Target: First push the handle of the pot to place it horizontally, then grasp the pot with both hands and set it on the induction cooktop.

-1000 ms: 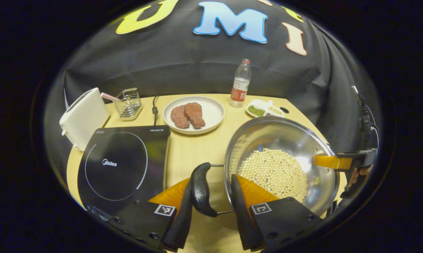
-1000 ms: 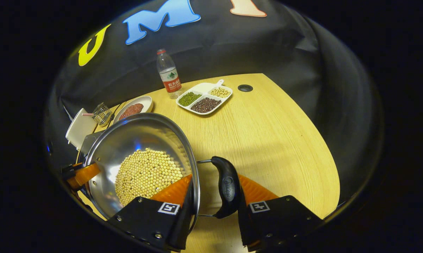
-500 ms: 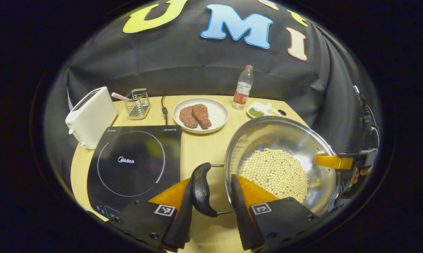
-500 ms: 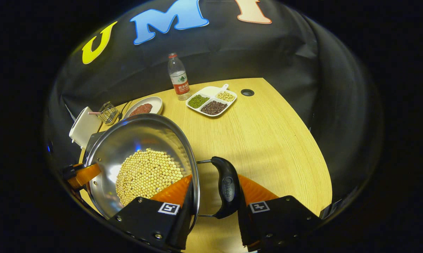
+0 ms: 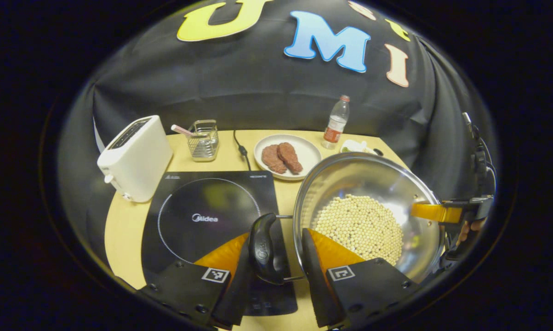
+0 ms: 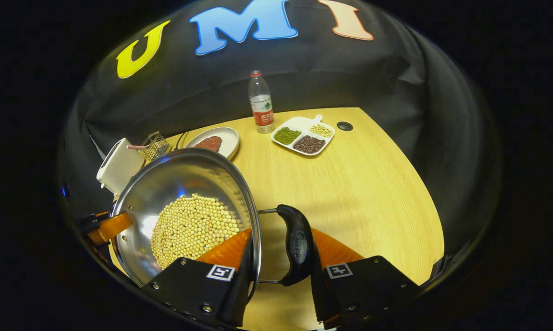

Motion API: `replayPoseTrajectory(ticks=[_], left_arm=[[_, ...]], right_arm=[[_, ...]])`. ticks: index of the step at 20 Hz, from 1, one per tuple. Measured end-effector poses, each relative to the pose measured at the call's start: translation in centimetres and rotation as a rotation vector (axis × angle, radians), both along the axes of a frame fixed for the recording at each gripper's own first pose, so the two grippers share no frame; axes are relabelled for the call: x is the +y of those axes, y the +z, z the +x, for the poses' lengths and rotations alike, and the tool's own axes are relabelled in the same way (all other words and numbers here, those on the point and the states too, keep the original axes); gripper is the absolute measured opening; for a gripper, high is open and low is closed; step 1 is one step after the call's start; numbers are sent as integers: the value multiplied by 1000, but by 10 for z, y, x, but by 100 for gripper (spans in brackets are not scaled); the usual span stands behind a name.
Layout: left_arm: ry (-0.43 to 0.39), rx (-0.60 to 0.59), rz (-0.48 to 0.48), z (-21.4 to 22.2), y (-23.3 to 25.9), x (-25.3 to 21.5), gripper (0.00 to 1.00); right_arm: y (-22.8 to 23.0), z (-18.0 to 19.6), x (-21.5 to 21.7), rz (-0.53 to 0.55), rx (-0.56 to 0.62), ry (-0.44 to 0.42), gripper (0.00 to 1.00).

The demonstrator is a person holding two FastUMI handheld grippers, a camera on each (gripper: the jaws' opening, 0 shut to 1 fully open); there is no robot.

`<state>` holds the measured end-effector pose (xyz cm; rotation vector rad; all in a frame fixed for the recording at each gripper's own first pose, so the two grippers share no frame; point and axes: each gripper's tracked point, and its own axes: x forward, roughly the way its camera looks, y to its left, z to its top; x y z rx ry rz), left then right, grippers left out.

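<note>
A steel pot with soybeans in it hangs above the table between my two grippers. My left gripper is shut on the pot's left black handle, one finger outside it and the other inside the rim. This handle is over the right part of the black induction cooktop. In the right gripper view my right gripper is shut the same way on the pot's right handle, with the pot to its left. Each view shows the other gripper's finger on the pot's far rim.
A white toaster and a wire basket stand behind the cooktop. A plate with meat, a water bottle and a divided dish of beans sit at the back. Bare table lies to the right.
Both grippers have carried the pot to the left. The cooktop has drawn in under the left handle, and the pot has kept its place between the fingers.
</note>
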<state>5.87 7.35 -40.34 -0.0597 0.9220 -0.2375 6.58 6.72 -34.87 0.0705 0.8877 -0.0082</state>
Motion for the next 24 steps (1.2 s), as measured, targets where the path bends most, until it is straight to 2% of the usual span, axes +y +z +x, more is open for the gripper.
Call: replayPoseTrajectory(ticks=[1, 12, 13, 14, 17, 18, 21, 22, 24], left_arm=[[4, 2, 1, 1, 0, 10, 60], [38, 9, 39, 23, -4, 104, 60], [42, 11, 41, 24, -5, 110, 63], [47, 16, 42, 25, -6, 116, 60], [56, 24, 45, 28, -9, 133, 60], [57, 27, 48, 30, -11, 138, 63], [65, 40, 48, 36, -18, 150, 60], [66, 41, 50, 39, -19, 155, 64], [66, 39, 58, 46, -20, 164, 64]], right_arm=[[1, 1, 9, -2, -2, 3, 57], [-3, 19, 95, -15, -3, 32, 57], [-4, 21, 102, -16, -2, 34, 57], [-6, 23, 107, -15, 1, 37, 57], [-9, 28, 125, -18, 2, 43, 57], [-10, 29, 130, -19, 4, 43, 57], [-15, 31, 144, -20, 16, 45, 57], [-16, 33, 149, -20, 19, 44, 57], [-17, 38, 159, -21, 17, 46, 57]])
